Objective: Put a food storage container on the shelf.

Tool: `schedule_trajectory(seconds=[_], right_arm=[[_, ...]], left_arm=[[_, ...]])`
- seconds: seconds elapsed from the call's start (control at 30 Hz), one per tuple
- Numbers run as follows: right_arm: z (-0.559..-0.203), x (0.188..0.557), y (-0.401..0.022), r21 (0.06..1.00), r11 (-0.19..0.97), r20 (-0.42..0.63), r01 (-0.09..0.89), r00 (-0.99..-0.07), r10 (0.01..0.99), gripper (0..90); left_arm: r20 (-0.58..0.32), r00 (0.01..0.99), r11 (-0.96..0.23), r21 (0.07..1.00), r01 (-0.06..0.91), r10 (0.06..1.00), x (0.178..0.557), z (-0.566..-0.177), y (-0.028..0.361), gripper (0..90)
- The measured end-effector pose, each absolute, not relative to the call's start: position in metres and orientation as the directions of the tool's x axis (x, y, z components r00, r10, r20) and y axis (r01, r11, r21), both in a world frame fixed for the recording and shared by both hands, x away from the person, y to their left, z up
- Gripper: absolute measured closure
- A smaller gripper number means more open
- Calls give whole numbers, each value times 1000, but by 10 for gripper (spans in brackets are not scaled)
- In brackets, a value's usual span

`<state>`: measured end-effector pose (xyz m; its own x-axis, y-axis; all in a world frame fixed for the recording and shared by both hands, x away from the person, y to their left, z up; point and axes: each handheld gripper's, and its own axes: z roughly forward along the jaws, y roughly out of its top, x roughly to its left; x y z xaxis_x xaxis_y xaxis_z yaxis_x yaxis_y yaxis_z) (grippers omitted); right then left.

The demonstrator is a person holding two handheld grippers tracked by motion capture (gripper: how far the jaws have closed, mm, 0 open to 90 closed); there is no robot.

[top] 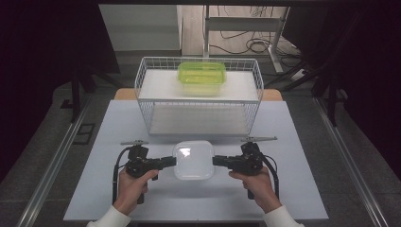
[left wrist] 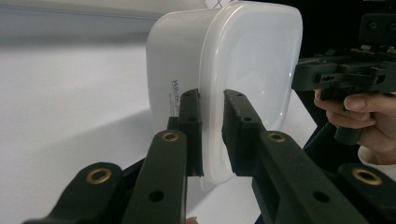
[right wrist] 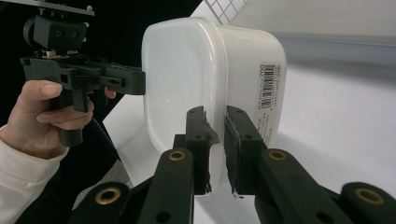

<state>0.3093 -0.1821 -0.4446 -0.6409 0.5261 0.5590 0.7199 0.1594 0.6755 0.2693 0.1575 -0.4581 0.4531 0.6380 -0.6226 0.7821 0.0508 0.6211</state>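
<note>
Gripping opposite rims, the left gripper (top: 171, 161) and right gripper (top: 217, 161) each have jaws clamped on the lidded white tub (top: 193, 160), sharing its weight so it stays level. It hangs just above the table (top: 94, 142), before the wire rack (top: 142, 80).

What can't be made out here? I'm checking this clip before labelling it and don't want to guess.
- White container: contents hidden by its cloudy lid and walls, all views.
- Handwriting on its wall: too small, partly behind the left gripper, left gripper view.
- Barcode label: print too small, right gripper view; right gripper clamps the rim.
- Green container: contents unclear, far off behind the wire basket, high view.
</note>
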Motion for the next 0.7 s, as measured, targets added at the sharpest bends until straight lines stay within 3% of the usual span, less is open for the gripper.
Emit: schedule_trajectory(seconds=[0.7], right_arm=[[-411,318,-178,728,151,524,669,-685,506,797]], left_arm=[[-582,491,44,673,739,648,281,-423,163,775]])
